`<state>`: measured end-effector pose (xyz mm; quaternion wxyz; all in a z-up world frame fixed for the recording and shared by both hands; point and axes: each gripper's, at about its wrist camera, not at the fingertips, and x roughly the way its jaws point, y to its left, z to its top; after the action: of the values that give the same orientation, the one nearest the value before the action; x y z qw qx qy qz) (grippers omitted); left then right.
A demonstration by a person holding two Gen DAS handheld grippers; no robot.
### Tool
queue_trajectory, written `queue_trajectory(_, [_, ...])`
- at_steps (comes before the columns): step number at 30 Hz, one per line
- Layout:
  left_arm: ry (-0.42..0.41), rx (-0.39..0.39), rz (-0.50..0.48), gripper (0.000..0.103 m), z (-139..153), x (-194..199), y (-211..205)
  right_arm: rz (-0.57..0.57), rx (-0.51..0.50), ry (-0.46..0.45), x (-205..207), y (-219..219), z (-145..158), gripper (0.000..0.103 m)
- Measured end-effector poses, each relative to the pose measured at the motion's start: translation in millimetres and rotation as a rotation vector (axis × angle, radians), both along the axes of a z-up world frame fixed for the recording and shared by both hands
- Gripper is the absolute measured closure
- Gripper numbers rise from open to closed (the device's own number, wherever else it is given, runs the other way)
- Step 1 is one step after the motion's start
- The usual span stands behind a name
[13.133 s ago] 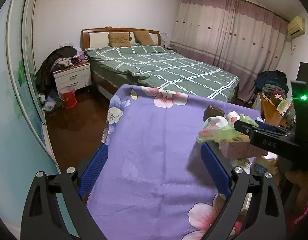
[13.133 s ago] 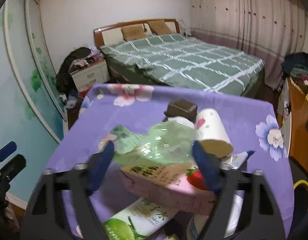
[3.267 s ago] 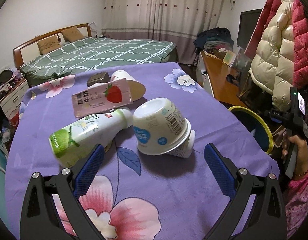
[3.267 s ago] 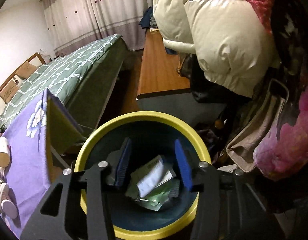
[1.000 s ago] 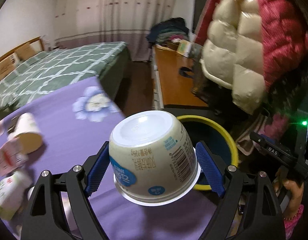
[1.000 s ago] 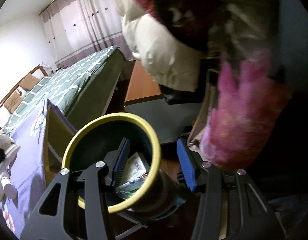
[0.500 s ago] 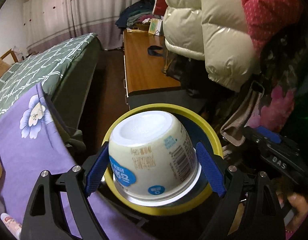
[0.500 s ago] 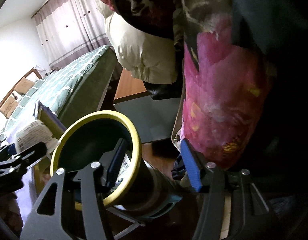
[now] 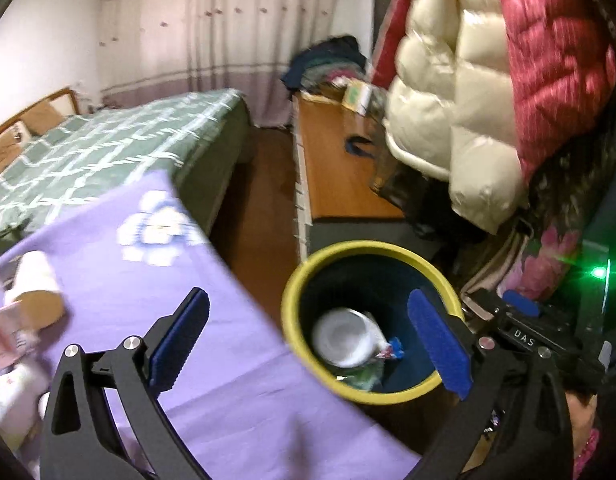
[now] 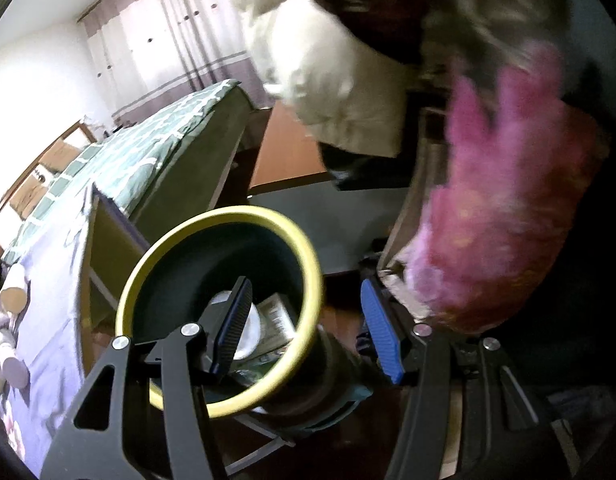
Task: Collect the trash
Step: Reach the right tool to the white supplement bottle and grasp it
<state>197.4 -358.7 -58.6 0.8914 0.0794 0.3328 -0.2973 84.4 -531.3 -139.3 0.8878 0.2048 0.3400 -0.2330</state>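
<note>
1. Left gripper (image 9: 308,334): blue-padded fingers spread wide apart, nothing between them; it hangs over the right edge of the table and the rim of the bin.
2. Right gripper (image 10: 308,328): fingers apart and empty, straddling the near right rim of the bin, the left finger inside the opening and the right finger outside the wall.
3. Bin (image 9: 295,280): round, dark inside with a yellow rim, standing on the floor just beside the right edge of the table.
4. Yogurt cup (image 9: 342,342): white, lying inside the bin at the bottom, its round face turned upward; also seen in the right wrist view behind the left finger (image 10: 249,330).
5. Wrappers (image 9: 368,372): crumpled paper and plastic lying in the bin, touching the cup.
6. Table (image 9: 211,280): covered with a purple flowered cloth.
7. Paper cup (image 9: 33,284): on its side near the left edge of the table, blurred.
8. Pink carton (image 9: 5,338): beside the paper cup, blurred.
9. Bed (image 9: 107,144): green checked cover, beyond the far edge of the table.
10. Padded coats (image 9: 468,100): cream and red, hanging to the right above the bin.
</note>
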Motion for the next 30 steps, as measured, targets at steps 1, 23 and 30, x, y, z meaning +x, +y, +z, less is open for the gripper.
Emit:
queue_trajectory(1, [-0.014, -0.004, 0.021, 0.005, 4.0, -1.1, 12.6, 0.012, -0.001, 0.000, 1.7, 4.3, 1.3, 0.049])
queue_trajectory(23, [-0.188, -0.015, 0.665, 0.005, 18.1, -8.2, 347.3, 0.513, -0.100, 0.010, 118.0, 223.8, 45.9, 0.048])
queue_trajectory(30, [-0.203, 0.017, 0.865, 0.005, -6.5, -5.8, 423.6, 0.667, -0.094, -0.011, 150.4, 305.4, 62.5, 0.048])
